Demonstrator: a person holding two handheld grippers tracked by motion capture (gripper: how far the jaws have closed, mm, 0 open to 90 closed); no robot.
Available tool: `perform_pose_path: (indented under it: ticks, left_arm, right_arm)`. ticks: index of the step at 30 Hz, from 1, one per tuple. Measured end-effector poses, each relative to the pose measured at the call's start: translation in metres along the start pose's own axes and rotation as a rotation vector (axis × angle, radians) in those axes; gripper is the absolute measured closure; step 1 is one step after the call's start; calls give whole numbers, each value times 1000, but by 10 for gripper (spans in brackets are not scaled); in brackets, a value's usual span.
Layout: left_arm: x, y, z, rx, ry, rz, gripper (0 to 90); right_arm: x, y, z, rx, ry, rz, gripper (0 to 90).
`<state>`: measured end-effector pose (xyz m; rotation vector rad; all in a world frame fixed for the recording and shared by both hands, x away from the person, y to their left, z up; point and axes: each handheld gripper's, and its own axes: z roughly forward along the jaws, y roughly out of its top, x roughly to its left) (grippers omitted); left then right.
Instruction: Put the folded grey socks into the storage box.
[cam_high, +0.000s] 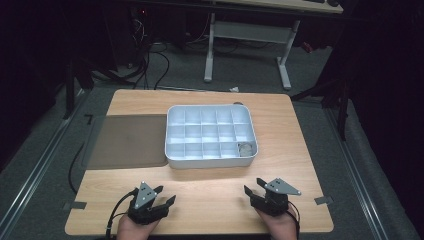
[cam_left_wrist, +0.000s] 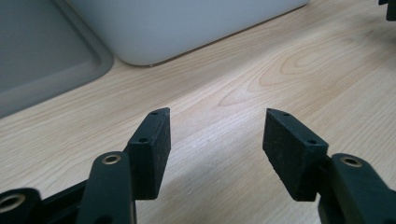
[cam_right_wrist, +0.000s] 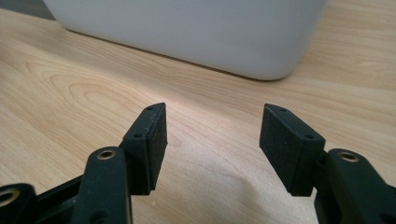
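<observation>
On the near edge of the wooden bench (cam_high: 200, 200), the left gripper (cam_high: 159, 197) and the right gripper (cam_high: 253, 186) rest side by side, well apart, each pointing toward the white compartment tray (cam_high: 172, 145) beyond them. Both grippers stand with their jaws spread wide and nothing between the pads; the gripper views show only bare wood between the fingertips. The tray sits at the middle of the bench, just beside a grey mat (cam_high: 127, 140) on its left. A small round grey object (cam_high: 245, 148) lies in the tray's near right corner compartment; its exact nature cannot be told. It is nearest the right gripper. Risks from this position: the compartment walls are close together, so wide-spread jaws may strike the dividers or the tray rim on entry and shift the tray. A low, flat object is likely to slip from the pads if the approach is tilted, or it may be pushed against a wall rather than grasped.
</observation>
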<state>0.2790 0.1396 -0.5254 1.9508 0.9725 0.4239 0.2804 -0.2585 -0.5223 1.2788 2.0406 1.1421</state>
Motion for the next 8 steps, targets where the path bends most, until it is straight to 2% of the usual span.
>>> perform_pose_path:
  ticks: [3,6,8]
  left_arm:
    - [4,-2,-3,-4,7,-16,425]
    - [6,-3,-4,-1,9,-17,425]
    - [7,-3,-5,-2,7,-17,425]
  right_arm:
    - [2,2,4,6,11,-5,431]
    - [4,3,6,10,13,-19,435]
    - [4,2,7,16,16,-11,441]
